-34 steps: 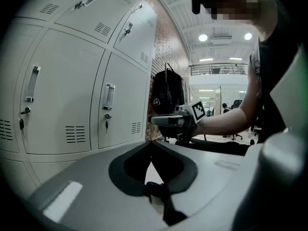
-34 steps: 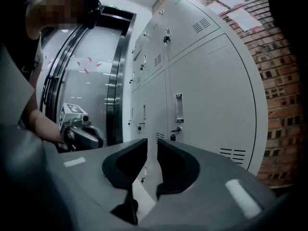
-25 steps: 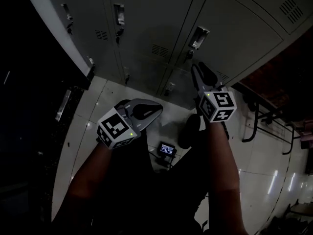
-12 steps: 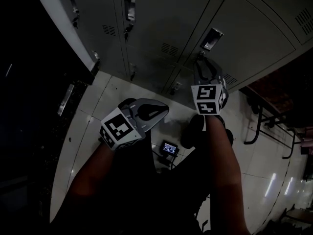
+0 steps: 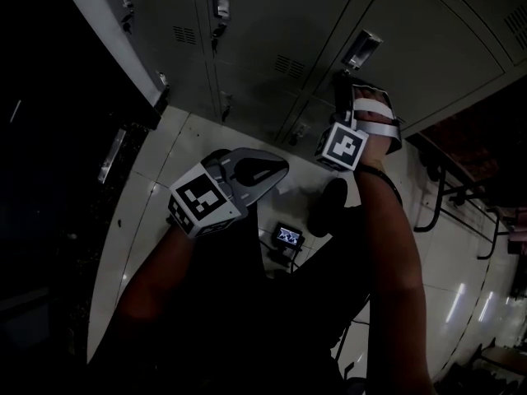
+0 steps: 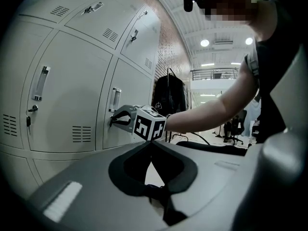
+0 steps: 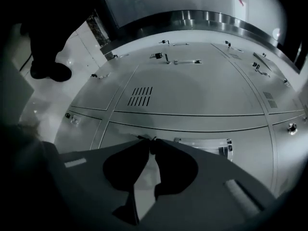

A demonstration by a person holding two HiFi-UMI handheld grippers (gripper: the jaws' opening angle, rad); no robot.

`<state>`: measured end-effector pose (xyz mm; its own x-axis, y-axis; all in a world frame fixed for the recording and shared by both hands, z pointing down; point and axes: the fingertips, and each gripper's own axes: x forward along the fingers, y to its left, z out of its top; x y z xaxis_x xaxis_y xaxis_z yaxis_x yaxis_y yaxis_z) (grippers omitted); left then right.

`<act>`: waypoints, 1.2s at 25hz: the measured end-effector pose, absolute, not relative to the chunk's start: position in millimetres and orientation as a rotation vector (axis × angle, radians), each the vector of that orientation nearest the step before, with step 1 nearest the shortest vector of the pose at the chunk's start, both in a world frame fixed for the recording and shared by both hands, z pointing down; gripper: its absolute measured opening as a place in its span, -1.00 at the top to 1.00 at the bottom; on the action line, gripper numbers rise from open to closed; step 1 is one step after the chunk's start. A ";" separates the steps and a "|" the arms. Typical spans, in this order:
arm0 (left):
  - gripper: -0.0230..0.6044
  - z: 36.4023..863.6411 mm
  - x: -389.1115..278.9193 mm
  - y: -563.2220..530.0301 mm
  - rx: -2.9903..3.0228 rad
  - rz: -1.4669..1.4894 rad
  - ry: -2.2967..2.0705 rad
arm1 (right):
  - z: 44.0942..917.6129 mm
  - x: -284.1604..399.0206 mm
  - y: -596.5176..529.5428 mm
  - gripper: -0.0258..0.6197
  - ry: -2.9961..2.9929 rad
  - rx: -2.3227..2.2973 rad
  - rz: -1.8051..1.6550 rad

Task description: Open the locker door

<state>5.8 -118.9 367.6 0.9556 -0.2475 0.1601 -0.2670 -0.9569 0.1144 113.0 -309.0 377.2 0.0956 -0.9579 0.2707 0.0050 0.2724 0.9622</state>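
Observation:
The grey locker door (image 5: 412, 64) has a recessed handle (image 5: 362, 49). My right gripper (image 5: 340, 85) reaches up to the door just below that handle. In the left gripper view the right gripper (image 6: 111, 121) touches the door (image 6: 130, 90) under the handle (image 6: 114, 100). In the right gripper view its jaws (image 7: 150, 139) are closing, almost together, on a small dark lock tab (image 7: 138, 136) beside the handle recess (image 7: 204, 143). My left gripper (image 5: 282, 169) hangs back over the floor, shut with nothing in it (image 6: 150, 142).
More locker doors (image 5: 255, 23) run to the left, each with its own handle. A small lit device (image 5: 286, 237) and a shoe (image 5: 329, 208) are on the tiled floor below. A metal frame (image 5: 436, 196) stands at the right and a dark coat rack (image 6: 168, 93) stands beyond the lockers.
My right gripper has gone up to the locker door, rolled over, and brought its jaws together at the lock below the handle. The left gripper has hardly moved.

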 end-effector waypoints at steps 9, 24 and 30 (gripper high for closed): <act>0.89 369.4 8.2 -117.4 2.973 0.243 -0.380 | 373.1 100.6 -210.7 0.81 -1.386 1.024 -1.004; 0.89 374.2 31.2 -110.6 2.984 0.313 -0.329 | 381.1 243.8 -34.3 0.81 -1.207 1.153 -0.852; 0.89 375.5 39.4 -108.4 2.990 0.322 -0.316 | 382.1 267.4 -26.5 0.82 -1.182 1.179 -0.830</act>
<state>39.4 -108.4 375.5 0.9557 -0.1935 0.2218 -0.2184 -0.9713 0.0937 267.4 -26.5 382.1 0.2261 -0.9431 0.2436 -0.0909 0.2286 0.9693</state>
